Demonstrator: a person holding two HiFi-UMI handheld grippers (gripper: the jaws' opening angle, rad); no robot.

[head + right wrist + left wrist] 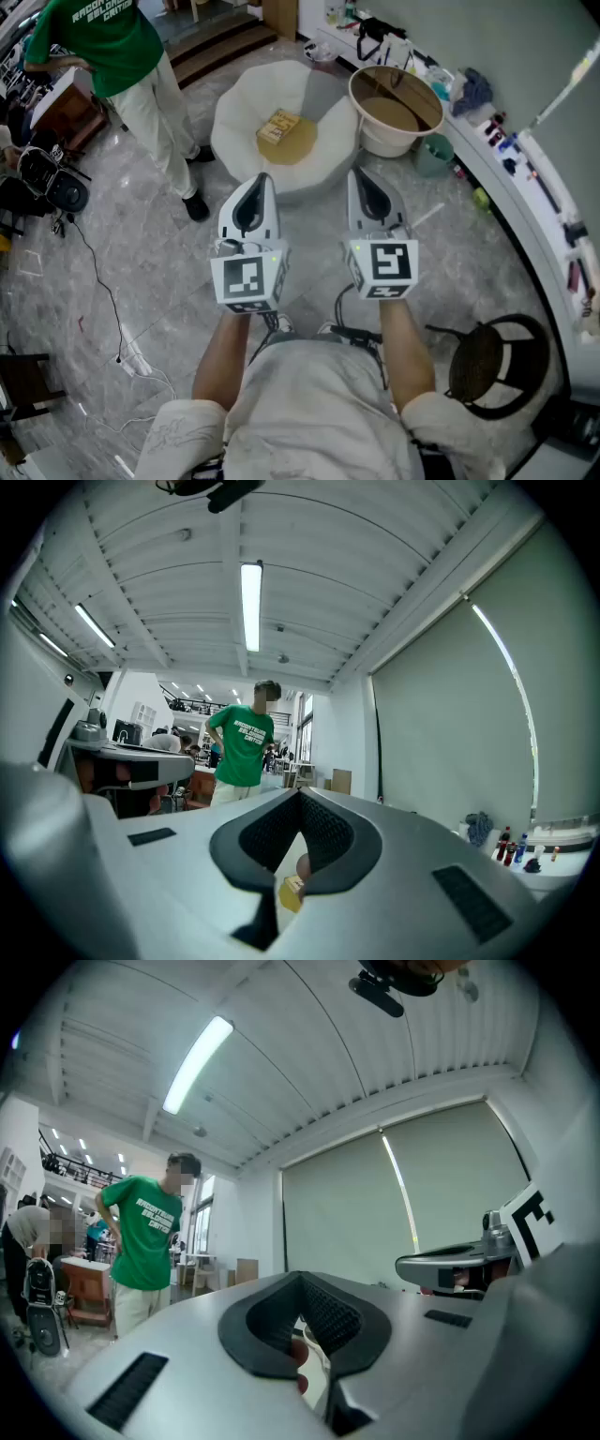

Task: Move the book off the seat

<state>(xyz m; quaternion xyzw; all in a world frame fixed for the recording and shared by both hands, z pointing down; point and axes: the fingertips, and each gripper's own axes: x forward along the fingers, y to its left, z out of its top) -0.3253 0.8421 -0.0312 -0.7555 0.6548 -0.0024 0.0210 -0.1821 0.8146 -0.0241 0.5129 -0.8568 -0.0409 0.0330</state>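
A small tan book (pixel 278 126) lies on the yellowish middle of a round white seat (pixel 234 117) on the floor ahead of me. My left gripper (pixel 261 180) and right gripper (pixel 360 176) are held level side by side, short of the seat's near edge and above it. In the left gripper view the jaws (pixel 300 1281) are shut with nothing between them. The right gripper view shows the same of its jaws (pixel 300 795), with a yellow scrap (pixel 291 892) of the seat area showing through the opening below. Neither gripper touches the book.
A person in a green shirt (pixel 111 42) stands left of the seat. A large round tub (pixel 396 108) and a green bucket (pixel 433 155) sit to its right. A curved counter (pixel 525 178) runs along the right, a black stool (pixel 487 361) stands near me, and a cable (pixel 101 291) crosses the floor.
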